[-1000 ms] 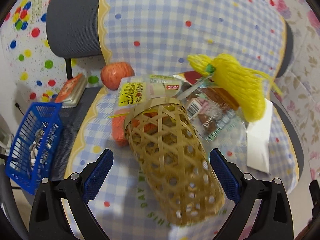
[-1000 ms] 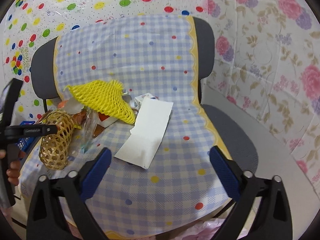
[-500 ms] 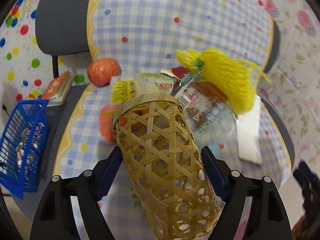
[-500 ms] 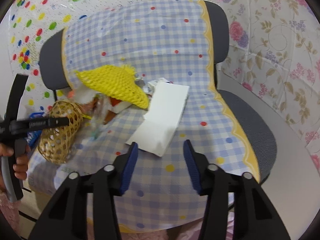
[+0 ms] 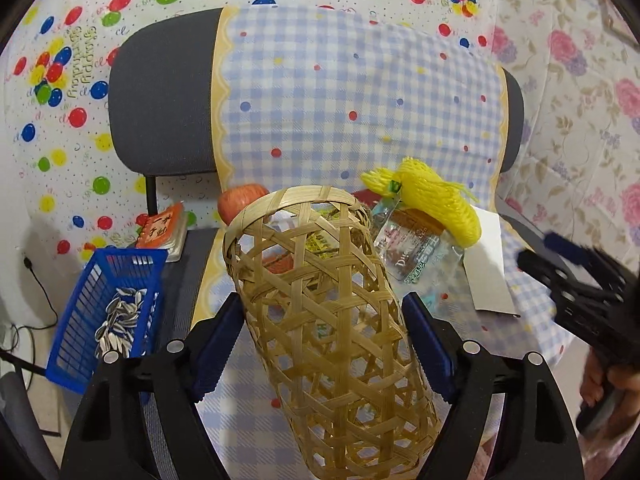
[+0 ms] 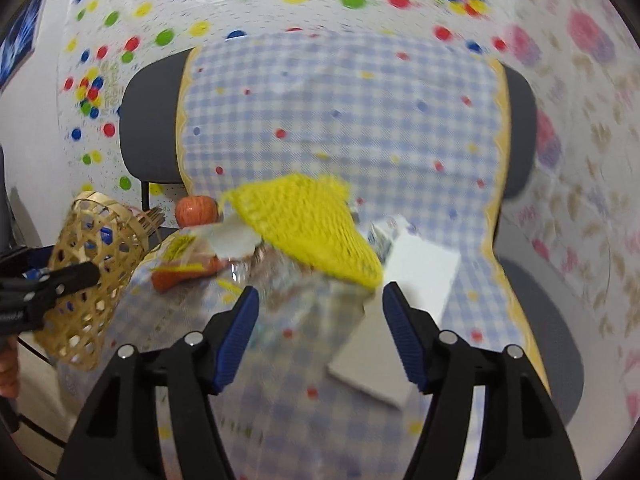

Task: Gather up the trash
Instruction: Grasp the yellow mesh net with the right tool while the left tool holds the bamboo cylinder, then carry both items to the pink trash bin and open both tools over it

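Observation:
My left gripper [image 5: 320, 320] is shut on a woven bamboo basket [image 5: 320, 300], lifted and tilted with its mouth toward the trash; the basket also shows in the right wrist view [image 6: 92, 280]. On the checked chair cover lie a yellow foam net [image 5: 436, 204], clear plastic wrappers [image 5: 412, 252], an orange net sleeve [image 6: 188, 274] and a white paper [image 5: 488, 268]. My right gripper [image 6: 320, 320] is open and empty, near the yellow net [image 6: 308, 228] and the wrappers [image 6: 304, 292]; that view is blurred.
An orange-red fruit [image 5: 242, 202] sits at the chair's back left. A blue plastic crate [image 5: 108, 308] with sunflower seeds and an orange packet [image 5: 162, 230] lie left of the cover. The chair backrest [image 5: 160, 100] stands behind. White paper [image 6: 404, 308] lies right.
My left gripper closed on the basket and raised it off the seat. My right gripper narrowed, reopened partly and swung left toward the trash pile.

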Demonstrator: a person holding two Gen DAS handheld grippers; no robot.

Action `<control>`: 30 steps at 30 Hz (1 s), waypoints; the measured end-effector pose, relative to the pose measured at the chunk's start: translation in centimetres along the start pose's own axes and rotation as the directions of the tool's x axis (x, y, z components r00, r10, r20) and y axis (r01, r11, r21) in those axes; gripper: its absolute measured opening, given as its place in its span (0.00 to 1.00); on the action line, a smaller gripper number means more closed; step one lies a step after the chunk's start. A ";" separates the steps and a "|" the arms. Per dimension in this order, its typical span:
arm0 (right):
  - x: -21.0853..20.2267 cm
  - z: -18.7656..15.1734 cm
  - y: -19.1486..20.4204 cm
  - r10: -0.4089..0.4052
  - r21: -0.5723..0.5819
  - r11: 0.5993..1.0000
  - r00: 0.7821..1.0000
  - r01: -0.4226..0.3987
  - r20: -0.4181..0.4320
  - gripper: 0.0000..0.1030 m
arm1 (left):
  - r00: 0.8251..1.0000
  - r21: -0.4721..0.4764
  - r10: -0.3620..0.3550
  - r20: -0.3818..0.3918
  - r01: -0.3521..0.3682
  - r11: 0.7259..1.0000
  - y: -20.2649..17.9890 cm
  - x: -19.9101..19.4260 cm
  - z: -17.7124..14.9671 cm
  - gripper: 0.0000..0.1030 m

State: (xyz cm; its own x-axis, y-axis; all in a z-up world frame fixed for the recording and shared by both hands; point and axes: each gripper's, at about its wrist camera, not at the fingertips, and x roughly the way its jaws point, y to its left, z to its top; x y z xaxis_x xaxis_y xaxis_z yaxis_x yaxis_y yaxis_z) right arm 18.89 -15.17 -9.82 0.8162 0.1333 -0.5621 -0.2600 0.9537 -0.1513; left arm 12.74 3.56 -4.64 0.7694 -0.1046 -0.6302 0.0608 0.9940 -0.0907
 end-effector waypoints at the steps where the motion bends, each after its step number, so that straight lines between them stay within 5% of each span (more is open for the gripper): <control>1: 0.6 0.5 0.4 0.000 -0.020 1.000 1.000 0.000 -0.001 0.62 | 1.000 -0.005 0.001 0.005 -0.001 1.000 0.3 -0.1 0.0 0.77; 9: 4.9 3.4 3.8 0.002 -0.186 0.983 1.000 -0.001 0.003 0.68 | 0.999 -0.025 0.019 0.048 -0.017 1.000 1.5 0.5 0.9 0.77; 15: 7.1 4.1 5.2 -0.092 -0.285 0.954 0.995 0.097 0.029 0.68 | 1.000 -0.034 0.012 0.025 -0.011 0.999 1.7 1.8 0.8 0.77; 16: 7.1 4.3 4.8 -0.105 -0.278 0.954 0.994 0.112 0.041 0.56 | 1.000 -0.034 0.011 0.020 -0.010 0.999 1.7 1.9 0.7 0.77; 19: 6.7 5.1 2.4 -0.113 -0.189 0.975 0.993 0.120 0.046 0.10 | 1.000 -0.019 0.015 0.017 -0.015 1.000 1.4 1.8 0.4 0.77; 25: 0.1 6.1 -7.1 -0.116 0.193 0.977 0.982 0.087 0.146 0.08 | 0.999 0.009 -0.002 0.043 0.001 1.000 0.1 0.1 0.1 0.77; 30: -8.0 3.8 -9.0 -0.084 0.250 0.968 0.979 0.035 0.186 0.08 | 0.994 0.053 -0.050 0.095 0.045 0.998 -2.2 -2.8 -0.4 0.77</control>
State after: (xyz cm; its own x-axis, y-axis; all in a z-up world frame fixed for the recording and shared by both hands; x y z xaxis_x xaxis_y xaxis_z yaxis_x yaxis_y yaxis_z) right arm 16.64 -23.83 -0.87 0.9170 0.1007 -0.3860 -0.0935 0.9949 0.0373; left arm 10.15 1.70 -2.99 0.8223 -0.1508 -0.5487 0.1291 0.9885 -0.0782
